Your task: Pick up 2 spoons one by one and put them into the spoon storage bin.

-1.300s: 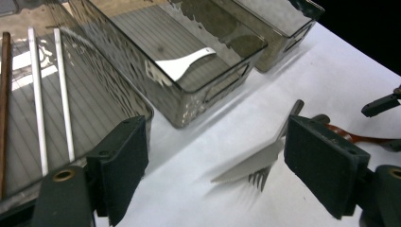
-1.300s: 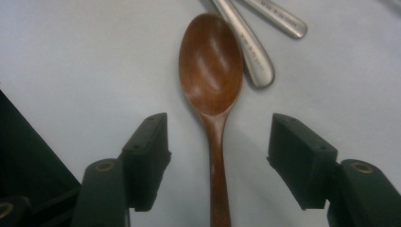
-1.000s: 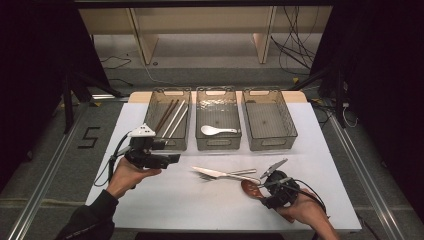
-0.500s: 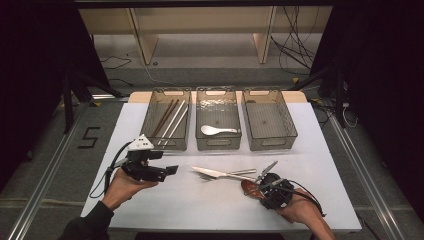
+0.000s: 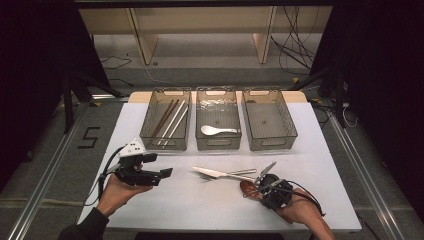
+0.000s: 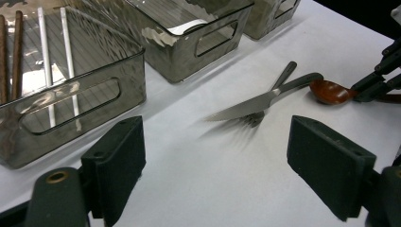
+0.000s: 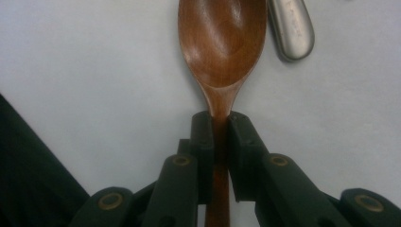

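— Jaws on the right gripper (image 7: 218, 135) have just been closing, and now they are clamped on the neck of the wooden spoon (image 7: 222, 42). Its own view shows the pads pressing the handle, bowl up, flat on the white table (image 7: 94, 71).

— From above I can hardly see that grip. The right gripper (image 5: 260, 186) sits at the table's near right, spoon bowl (image 5: 247, 187) just peeking out.

— And the left gripper (image 5: 162, 173)?

— Jaws wide apart, nothing between them, hovering at the near left. Its view catches the knife (image 6: 255, 101) lying across a fork (image 6: 274, 85), the knife's handle end just beside the spoon's bowl.

— Behind those?

— Three clear bins in a row: chopsticks (image 5: 169, 119) in the left one, a white spoon (image 5: 216, 131) in the middle, and the right bin (image 5: 286, 125).
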Motion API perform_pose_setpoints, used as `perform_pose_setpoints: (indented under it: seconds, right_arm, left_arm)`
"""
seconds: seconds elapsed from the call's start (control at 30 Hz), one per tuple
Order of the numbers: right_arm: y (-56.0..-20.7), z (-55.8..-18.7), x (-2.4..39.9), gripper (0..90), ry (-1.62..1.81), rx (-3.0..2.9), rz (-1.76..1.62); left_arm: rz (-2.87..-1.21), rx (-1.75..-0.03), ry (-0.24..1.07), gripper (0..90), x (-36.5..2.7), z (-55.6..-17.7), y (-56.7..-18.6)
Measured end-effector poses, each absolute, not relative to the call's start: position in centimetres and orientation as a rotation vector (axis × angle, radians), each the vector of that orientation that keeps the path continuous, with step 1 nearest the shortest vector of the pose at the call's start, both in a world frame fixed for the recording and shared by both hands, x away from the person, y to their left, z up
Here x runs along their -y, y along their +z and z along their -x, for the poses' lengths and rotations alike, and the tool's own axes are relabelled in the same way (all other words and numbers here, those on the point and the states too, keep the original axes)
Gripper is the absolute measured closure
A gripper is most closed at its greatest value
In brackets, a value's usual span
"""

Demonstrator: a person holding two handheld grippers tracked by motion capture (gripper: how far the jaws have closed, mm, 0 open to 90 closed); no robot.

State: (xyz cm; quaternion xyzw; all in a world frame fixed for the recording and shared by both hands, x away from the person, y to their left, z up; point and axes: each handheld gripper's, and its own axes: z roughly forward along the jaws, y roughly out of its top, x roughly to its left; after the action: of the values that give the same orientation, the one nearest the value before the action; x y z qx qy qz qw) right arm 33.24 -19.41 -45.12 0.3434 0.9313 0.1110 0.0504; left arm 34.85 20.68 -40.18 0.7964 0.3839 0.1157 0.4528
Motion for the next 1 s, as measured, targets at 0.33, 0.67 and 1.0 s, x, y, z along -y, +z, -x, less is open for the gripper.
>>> perform_pose_setpoints:
  seconds: [0.33,0.67,1.0]
  right_arm:
    - [-43.1,-33.5,19.4,82.3,0.495,-2.753,-1.019]
    - [-41.0,-35.8,19.0,82.2,0.608,-2.69,-1.026]
    - [-39.0,-39.0,17.3,82.2,0.707,-2.644,-1.038]
  left_arm:
    - [-1.912,-0.95,0.293,19.5,-21.4,-34.3,-40.1]
    - [-1.905,-0.954,0.308,17.3,-22.1,-33.9,-40.3]
    - [-1.887,-0.949,0.313,16.7,-22.3,-33.5,-40.5]
